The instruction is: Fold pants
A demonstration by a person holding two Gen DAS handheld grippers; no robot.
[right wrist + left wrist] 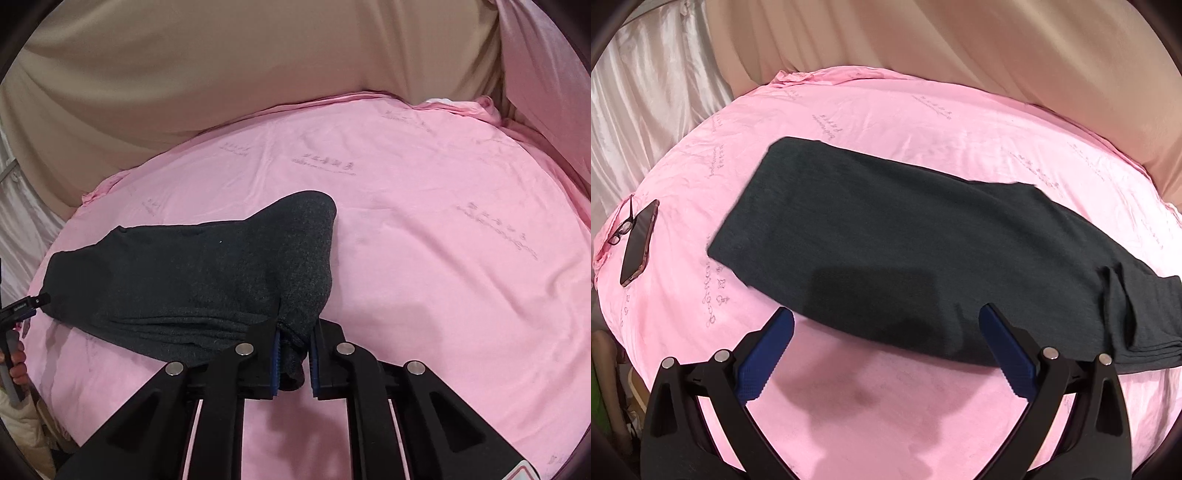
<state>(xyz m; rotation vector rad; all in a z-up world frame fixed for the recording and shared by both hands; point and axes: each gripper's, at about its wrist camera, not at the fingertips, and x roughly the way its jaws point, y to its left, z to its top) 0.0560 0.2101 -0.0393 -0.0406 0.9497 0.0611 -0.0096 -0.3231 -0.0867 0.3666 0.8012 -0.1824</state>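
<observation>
**A:** Start at your right gripper [294, 363]. Its jaws are pinching a bunched end of the dark grey pants [207, 280], and the cloth hangs in a lump between the blue pads [276, 363]. Is that hold good enough?

**B:** It looks like a gathered pinch, not a flat one. Before you carry it across, you want every layer of that end inside the jaws, or the lower layers will probably trail behind and spoil the fold.

**A:** And your left gripper [886, 354]?

**B:** Its jaws are spread wide and hold nothing. They hover over the pink bed sheet [871, 410], with the near long edge of the pants [886, 236] just ahead of the fingertips. The garment lies flat beyond them, already doubled lengthwise by the look of the stacked edges off to the right of those jaws.

**A:** So what makes the step go well?

**B:** You lower the left jaws onto that near edge to pin it, or take a matching hold, then lift the right end low and level so it lands square on the far end.

**A:** Anything further out?

**B:** Well to the left of the left jaws lie a phone [639, 245] and glasses [622, 229], apart from the pants. Keep your sweep clear of them.
</observation>
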